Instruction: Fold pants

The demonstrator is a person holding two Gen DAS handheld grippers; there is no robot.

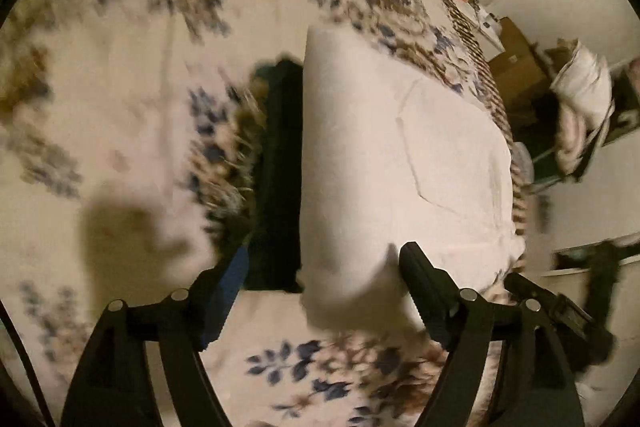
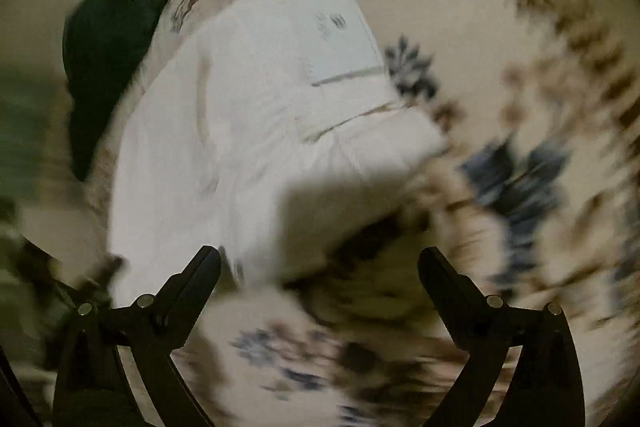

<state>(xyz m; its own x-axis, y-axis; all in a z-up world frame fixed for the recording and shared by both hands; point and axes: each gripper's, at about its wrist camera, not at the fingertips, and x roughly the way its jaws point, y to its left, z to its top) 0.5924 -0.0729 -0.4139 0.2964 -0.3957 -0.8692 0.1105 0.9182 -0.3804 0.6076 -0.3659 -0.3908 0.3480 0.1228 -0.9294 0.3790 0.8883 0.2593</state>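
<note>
Your left gripper [image 1: 320,275] hovers over a floral bedspread [image 1: 120,75], its jaws spread wide, with the near corner of the white pants [image 1: 384,155] lying in the gap between them. The right-hand fingertip [image 1: 416,267] sits right at the cloth's edge at lower centre of the left wrist view, though motion blur keeps you from telling whether it touches. The pants lie folded into a thick, roughly rectangular stack filling the centre and right of that frame, with a seam line running across the top layer.

A dark green garment [image 1: 280,167] lies just beside the stack along its left edge, partly tucked under it. At the far right of the frame, beyond the bed's edge, stand cardboard boxes [image 1: 516,67] and a heap of pale laundry [image 1: 584,95].

Your right gripper [image 2: 320,267] also has its jaws spread, holding nothing. In the right wrist view the white pants [image 2: 240,115] spread across the centre and left, a rectangular label patch [image 2: 340,43] showing in the upper middle; a shadow falls over their lower edge. A dark green garment [image 2: 112,39] sits at upper left. The whole frame is heavily smeared.
</note>
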